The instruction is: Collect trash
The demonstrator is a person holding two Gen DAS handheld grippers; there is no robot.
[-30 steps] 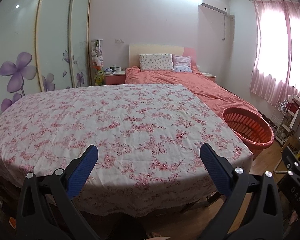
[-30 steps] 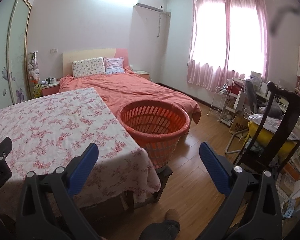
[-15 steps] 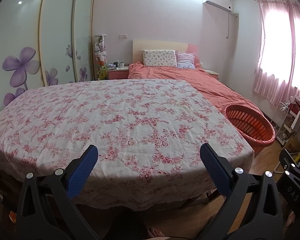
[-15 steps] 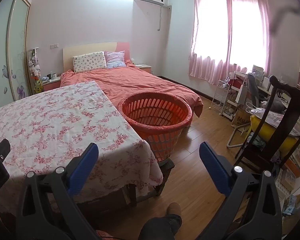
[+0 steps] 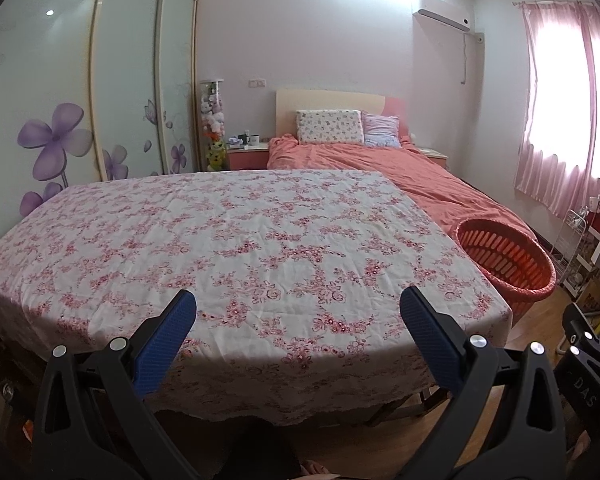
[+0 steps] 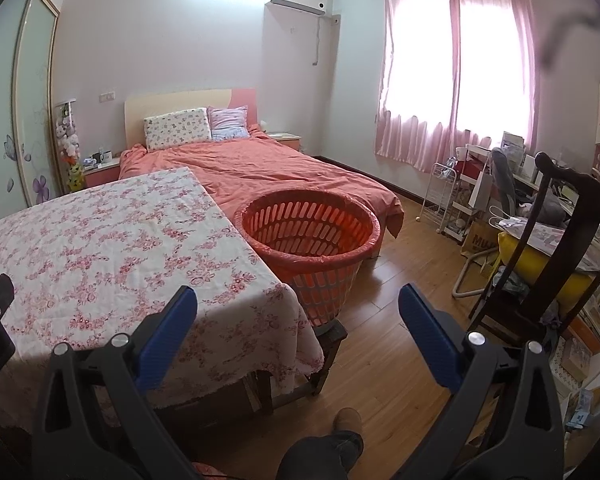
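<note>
No trash is showing anywhere on the desk [image 5: 260,240]; its flowered cloth is lying bare from edge to edge in both views, so the piece to be collected is either out of frame or already gone, and that cannot be told from here. The one task thing in sight is the orange basket [image 6: 308,232], lined with a thin film at the rim and looking empty as far as its inside shows. It is standing on a low dark stand just beside the desk's right edge, with the bed's foot right behind it.

The basket is lying ahead and slightly left of the right claw [image 6: 298,316], and far off to the right of the left claw [image 5: 298,316], so the right hand is the nearer one for any drop, in my judgement. Both claws are hanging spread wide, pinching nothing, short of the desk's near edge.

Beyond, a bed [image 6: 268,168] with an orange cover is running toward the far wall. Pink curtains [image 6: 452,72] are glowing at the window, a dark wooden chair [image 6: 572,216] is standing at the right, and wooden floor [image 6: 396,280] is showing between.
</note>
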